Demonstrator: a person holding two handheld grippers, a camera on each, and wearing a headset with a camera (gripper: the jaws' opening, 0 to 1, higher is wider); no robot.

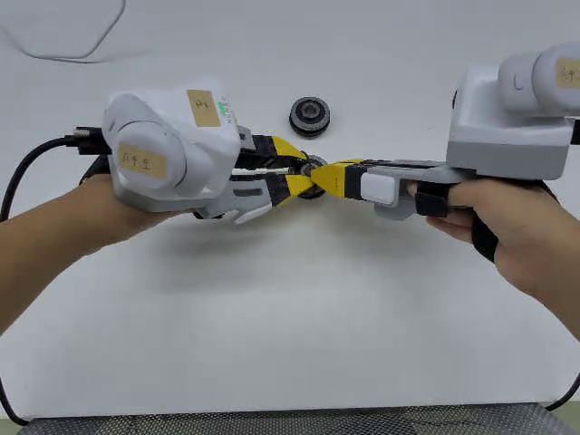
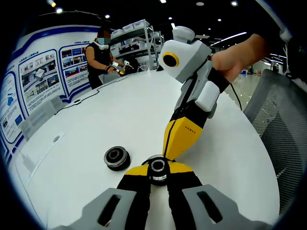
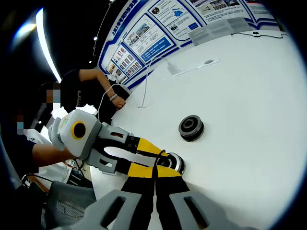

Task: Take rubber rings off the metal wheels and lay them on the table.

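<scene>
A small metal wheel (image 1: 313, 169) is held just above the white table (image 1: 299, 308) between my two grippers. My left gripper (image 1: 304, 178) comes in from the left and is shut on the wheel (image 2: 158, 168), one yellow-and-black finger on each side. From the right, my right gripper (image 1: 320, 178) meets it with its jaws pressed together at the wheel's rim (image 3: 176, 164), pinching a thin black rubber ring (image 3: 161, 154) that loops off it. A second wheel (image 1: 310, 116) with its black ring on lies flat farther back, also seen as a dark disc (image 2: 117, 158) (image 3: 191, 127).
A thin cable (image 1: 63, 54) loops at the table's far left. A black cord (image 1: 27, 172) trails from the left gripper. A mesh chair (image 2: 283, 143) stands at the table's edge. A person (image 2: 101, 52) works at the far end.
</scene>
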